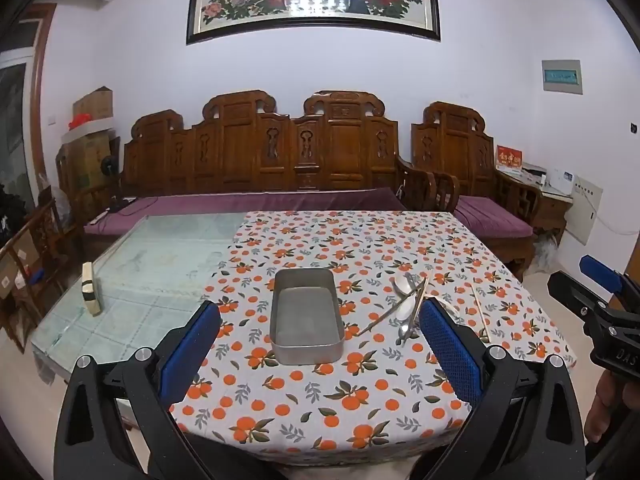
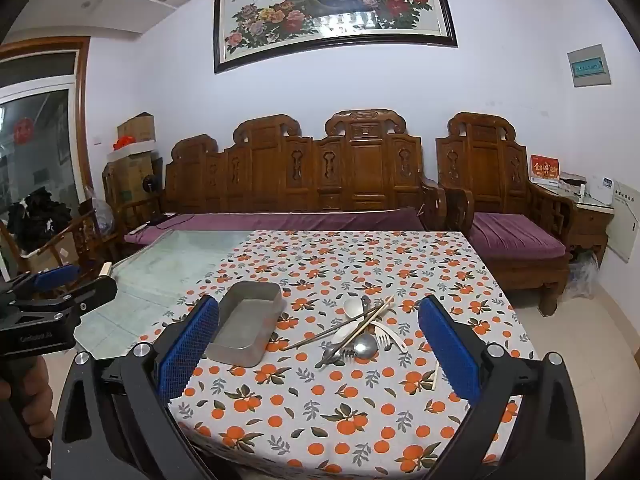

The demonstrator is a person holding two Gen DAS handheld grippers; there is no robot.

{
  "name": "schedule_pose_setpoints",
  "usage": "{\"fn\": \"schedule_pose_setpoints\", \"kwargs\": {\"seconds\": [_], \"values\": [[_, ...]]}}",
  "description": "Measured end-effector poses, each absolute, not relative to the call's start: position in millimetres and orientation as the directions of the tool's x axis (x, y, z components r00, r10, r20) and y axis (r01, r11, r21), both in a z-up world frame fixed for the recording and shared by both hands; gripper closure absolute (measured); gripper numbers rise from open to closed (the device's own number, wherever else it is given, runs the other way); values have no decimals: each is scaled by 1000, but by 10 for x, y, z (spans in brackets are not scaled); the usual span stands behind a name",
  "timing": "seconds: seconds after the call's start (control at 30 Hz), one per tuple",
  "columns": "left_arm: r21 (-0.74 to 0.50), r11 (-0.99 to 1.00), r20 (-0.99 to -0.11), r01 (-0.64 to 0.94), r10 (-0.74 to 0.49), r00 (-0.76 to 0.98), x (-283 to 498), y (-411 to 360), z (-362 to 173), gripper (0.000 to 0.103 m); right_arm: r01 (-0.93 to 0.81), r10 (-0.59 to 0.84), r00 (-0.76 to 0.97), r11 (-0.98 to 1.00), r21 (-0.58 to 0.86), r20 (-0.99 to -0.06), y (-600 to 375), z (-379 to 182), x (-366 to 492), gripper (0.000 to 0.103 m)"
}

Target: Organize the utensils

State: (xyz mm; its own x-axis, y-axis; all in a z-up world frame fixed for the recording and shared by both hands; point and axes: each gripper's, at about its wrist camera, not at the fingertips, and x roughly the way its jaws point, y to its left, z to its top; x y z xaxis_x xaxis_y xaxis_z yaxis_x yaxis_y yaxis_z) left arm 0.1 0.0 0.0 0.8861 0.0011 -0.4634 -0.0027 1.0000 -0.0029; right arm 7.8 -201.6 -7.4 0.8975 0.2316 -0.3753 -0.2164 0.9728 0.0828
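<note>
Left wrist view: left gripper (image 1: pixel 320 344), jaws spread wide, nothing held, above the near part of the orange-print tablecloth (image 1: pixel 320 400). Metal tin (image 1: pixel 307 316), rectangular, empty, between the blue pads (image 1: pixel 192 352). Utensil pile (image 1: pixel 408 308) just right of the tin; single chopstick (image 1: pixel 480 312) apart, farther right. Right gripper (image 1: pixel 600 300) at the frame's right edge.

Right wrist view: right gripper (image 2: pixel 318 344), jaws spread wide, nothing held. Utensil pile (image 2: pixel 360 336) between the pads: spoons, forks, chopsticks, crossed and overlapping. Metal tin (image 2: pixel 248 328) left of the pile. Single chopstick (image 2: pixel 435 376) near the right pad. Left gripper (image 2: pixel 60 292) at the left edge, opening not discernible here.
</note>
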Motion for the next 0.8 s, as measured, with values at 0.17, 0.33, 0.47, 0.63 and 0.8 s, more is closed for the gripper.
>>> {"fn": "schedule_pose_setpoints", "kwargs": {"seconds": [0.17,0.33,0.47,0.63,0.8], "values": [[-1,1000,-463,1,-2,886,7,1,1,6,-218,234,898,972,84,-372,-2016,-79,74,3],[2,1000,-454,-1,2,891,-16,-44,60,6,-218,234,898,972,86,-372,-2017,-77,72,3],[3,1000,-447,3,-1,895,-32,-38,85,6,-219,236,897,972,88,-373,-2014,-70,63,3],[7,1000,-441,11,-6,897,-58,-12,89,6,-217,235,897,972,89,-374,-2038,-76,71,3],[11,1000,-435,14,-8,900,-73,-9,96,6,-217,234,898,972,88,-373,-2048,-103,81,3]]}}
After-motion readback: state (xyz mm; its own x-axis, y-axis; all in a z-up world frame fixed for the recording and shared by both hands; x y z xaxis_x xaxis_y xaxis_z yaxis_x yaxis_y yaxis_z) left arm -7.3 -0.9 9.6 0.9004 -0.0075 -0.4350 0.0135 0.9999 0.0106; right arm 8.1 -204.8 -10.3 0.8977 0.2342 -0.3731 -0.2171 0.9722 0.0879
